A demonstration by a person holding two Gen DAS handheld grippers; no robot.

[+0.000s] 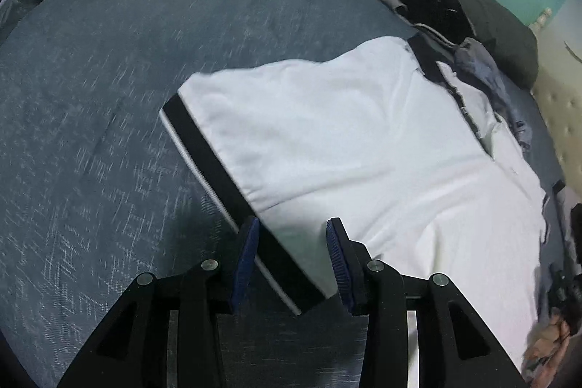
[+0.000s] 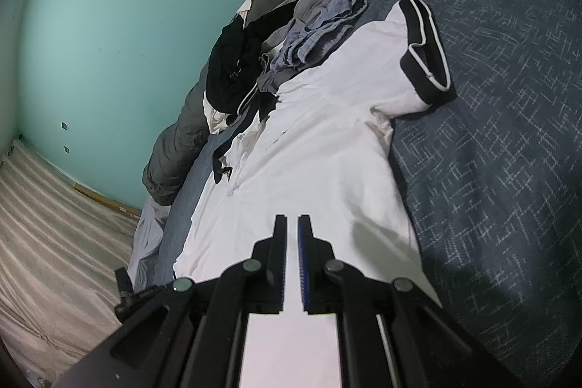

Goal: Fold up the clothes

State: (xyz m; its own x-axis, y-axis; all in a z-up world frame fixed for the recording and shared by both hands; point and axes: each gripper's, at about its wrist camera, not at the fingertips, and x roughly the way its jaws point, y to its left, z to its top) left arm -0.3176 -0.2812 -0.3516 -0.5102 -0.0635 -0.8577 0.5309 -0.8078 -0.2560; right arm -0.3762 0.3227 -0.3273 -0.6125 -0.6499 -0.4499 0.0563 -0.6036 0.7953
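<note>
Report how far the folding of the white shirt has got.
Done: the white shirt lies spread on the blue bedcover; no fold shows yet. In hand: the left gripper, jaws open, straddles the black-trimmed sleeve cuff; the right gripper is shut over the shirt's body. Left: every fold, plus the clothes pile.

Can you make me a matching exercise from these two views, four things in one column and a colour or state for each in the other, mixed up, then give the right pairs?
Column one:
1. white shirt
2. sleeve cuff
3. left tool
4. right tool

Column two:
A. jaws nearly together
B. black with a thin white edge
C. spread flat on the blue bedcover
D. jaws apart, over the cuff

Pairs: 1-C, 2-B, 3-D, 4-A
</note>
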